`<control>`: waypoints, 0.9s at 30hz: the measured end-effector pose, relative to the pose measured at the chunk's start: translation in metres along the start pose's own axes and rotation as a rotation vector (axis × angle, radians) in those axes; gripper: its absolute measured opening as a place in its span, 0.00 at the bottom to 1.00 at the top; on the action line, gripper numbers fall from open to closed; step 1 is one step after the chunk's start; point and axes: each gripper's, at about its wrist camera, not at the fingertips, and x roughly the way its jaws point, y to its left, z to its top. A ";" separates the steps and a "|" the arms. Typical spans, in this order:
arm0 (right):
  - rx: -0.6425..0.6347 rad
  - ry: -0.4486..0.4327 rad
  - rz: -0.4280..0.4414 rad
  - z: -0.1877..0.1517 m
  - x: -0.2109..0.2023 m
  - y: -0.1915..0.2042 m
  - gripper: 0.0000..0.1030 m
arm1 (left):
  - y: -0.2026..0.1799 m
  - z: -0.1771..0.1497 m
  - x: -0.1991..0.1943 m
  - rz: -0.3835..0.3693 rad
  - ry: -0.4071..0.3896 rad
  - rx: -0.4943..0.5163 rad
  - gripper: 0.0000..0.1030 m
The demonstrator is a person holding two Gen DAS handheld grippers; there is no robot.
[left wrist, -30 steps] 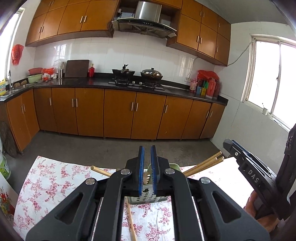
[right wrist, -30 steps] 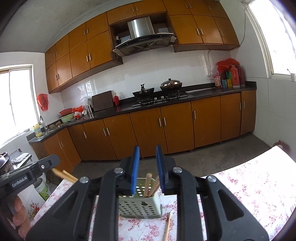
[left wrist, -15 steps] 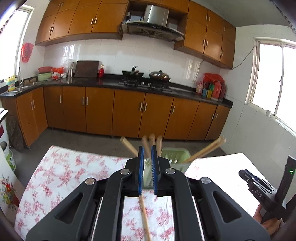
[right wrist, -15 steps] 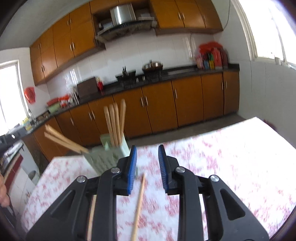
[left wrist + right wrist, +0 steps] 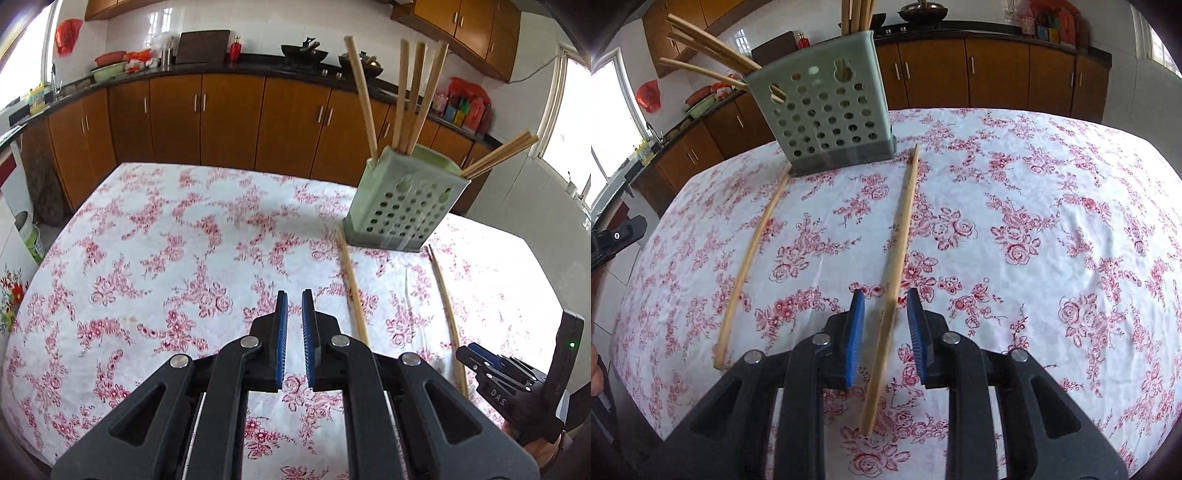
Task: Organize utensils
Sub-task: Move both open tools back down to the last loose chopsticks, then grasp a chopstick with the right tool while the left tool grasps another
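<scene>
The worktop (image 5: 155, 236), under a white cloth with red flowers, fills most of both wrist views. Its far edge runs ahead of the fingers in front of the brown kitchen cabinets (image 5: 229, 118). Ahead and to the left of the left gripper (image 5: 294, 314) the cloth lies bare right to the rounded left edge. To the right of the right gripper (image 5: 885, 312) it lies bare to the far-right edge.

The pale green perforated utensil holder (image 5: 402, 199) stands upright near the far edge, ahead and to the right of the left fingers and ahead and slightly left of the right fingers. Several wooden chopsticks (image 5: 406, 96) stand or lean inside it.

Two loose chopsticks lie flat on the cloth, each with its far tip near the holder's base. The left chopstick (image 5: 352, 284) lies just to the right of the left fingers. The right chopstick (image 5: 895, 254) runs back between the right fingers.

The left gripper's blue pads sit nearly pressed together with a narrow slit between them, nothing in it. The right gripper's fingers are spread a little either side of the right chopstick, with a visible gap on both sides, so the pads are not pinching it.
</scene>
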 end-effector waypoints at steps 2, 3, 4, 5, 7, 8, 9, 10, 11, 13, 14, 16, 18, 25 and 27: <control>-0.011 -0.003 -0.023 -0.002 0.003 0.000 0.21 | 0.002 -0.005 0.005 -0.007 0.014 -0.003 0.08; -0.023 -0.006 -0.039 0.000 0.003 -0.002 0.18 | 0.001 -0.007 0.008 -0.010 0.018 -0.003 0.08; -0.033 -0.010 -0.053 0.000 0.003 -0.001 0.11 | 0.000 -0.007 0.009 -0.012 0.021 -0.003 0.08; -0.036 -0.012 -0.063 0.002 0.003 -0.002 0.09 | -0.002 -0.008 0.012 -0.018 0.027 -0.003 0.08; -0.021 -0.015 -0.071 0.009 0.007 -0.008 0.08 | -0.006 -0.009 0.017 -0.029 0.039 -0.003 0.10; -0.009 -0.016 -0.081 0.013 0.009 -0.014 0.08 | -0.008 -0.010 0.020 -0.037 0.047 -0.004 0.14; 0.012 -0.021 -0.104 0.018 0.009 -0.023 0.08 | -0.011 -0.012 0.022 -0.046 0.053 -0.003 0.22; 0.034 -0.025 -0.125 0.022 0.010 -0.032 0.08 | -0.015 -0.014 0.024 -0.053 0.057 -0.002 0.30; 0.059 -0.030 -0.147 0.026 0.010 -0.042 0.08 | -0.018 -0.016 0.026 -0.061 0.060 0.003 0.30; 0.104 -0.036 -0.195 0.032 0.009 -0.061 0.08 | -0.025 -0.019 0.030 -0.075 0.072 0.018 0.30; 0.129 -0.037 -0.214 0.035 0.009 -0.072 0.08 | -0.029 -0.021 0.033 -0.082 0.080 0.026 0.30; 0.157 -0.037 -0.225 0.039 0.008 -0.085 0.08 | -0.037 -0.024 0.037 -0.092 0.093 0.042 0.30; 0.173 -0.038 -0.226 0.040 0.007 -0.094 0.08 | -0.046 -0.028 0.043 -0.094 0.105 0.070 0.32; 0.145 -0.042 -0.216 0.037 0.008 -0.093 0.08 | -0.070 -0.040 0.064 -0.051 0.151 0.156 0.33; 0.143 -0.039 -0.211 0.036 0.007 -0.091 0.08 | -0.073 -0.044 0.069 -0.042 0.165 0.166 0.32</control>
